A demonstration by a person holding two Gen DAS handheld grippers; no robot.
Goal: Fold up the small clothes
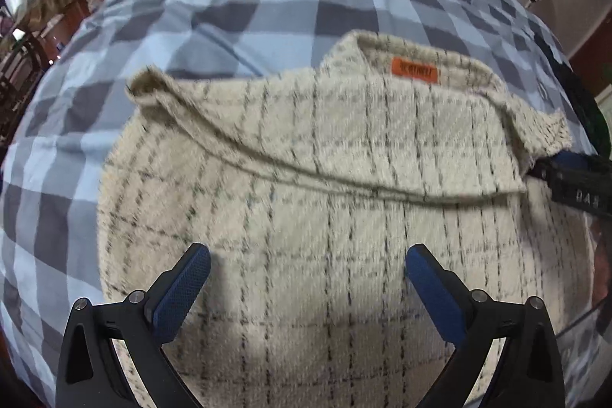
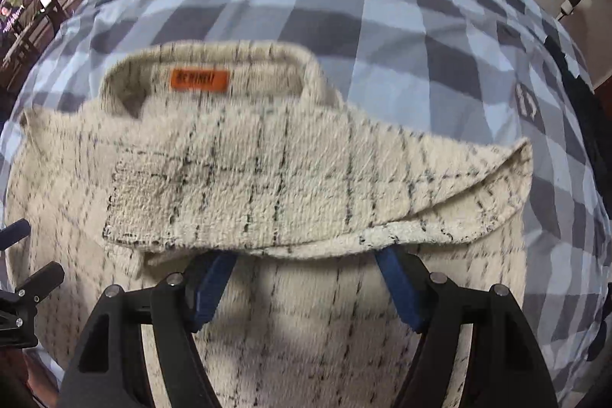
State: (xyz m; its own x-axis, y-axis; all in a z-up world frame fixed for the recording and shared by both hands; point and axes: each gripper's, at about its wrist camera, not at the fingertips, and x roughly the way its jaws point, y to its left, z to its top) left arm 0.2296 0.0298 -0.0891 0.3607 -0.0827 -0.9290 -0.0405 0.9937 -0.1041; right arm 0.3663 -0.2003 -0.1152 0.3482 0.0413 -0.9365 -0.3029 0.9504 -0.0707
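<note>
A cream checked jacket (image 1: 344, 186) with an orange label (image 1: 414, 70) lies on the blue-grey checkered bedsheet (image 1: 237, 6), directly beneath both tongs. The left gripper (image 1: 306, 278) hovers wide open, empty. The right gripper (image 2: 302, 274) is spread too, its tips tucked under the folded sleeve (image 2: 290, 178).

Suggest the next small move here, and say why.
Probably draw the right gripper back from under the folded sleeve. Its jaws are spread, the fingertips hidden beneath the sleeve's edge, and the sleeve already lies across the cream checked garment. The left gripper hovers open.
</note>
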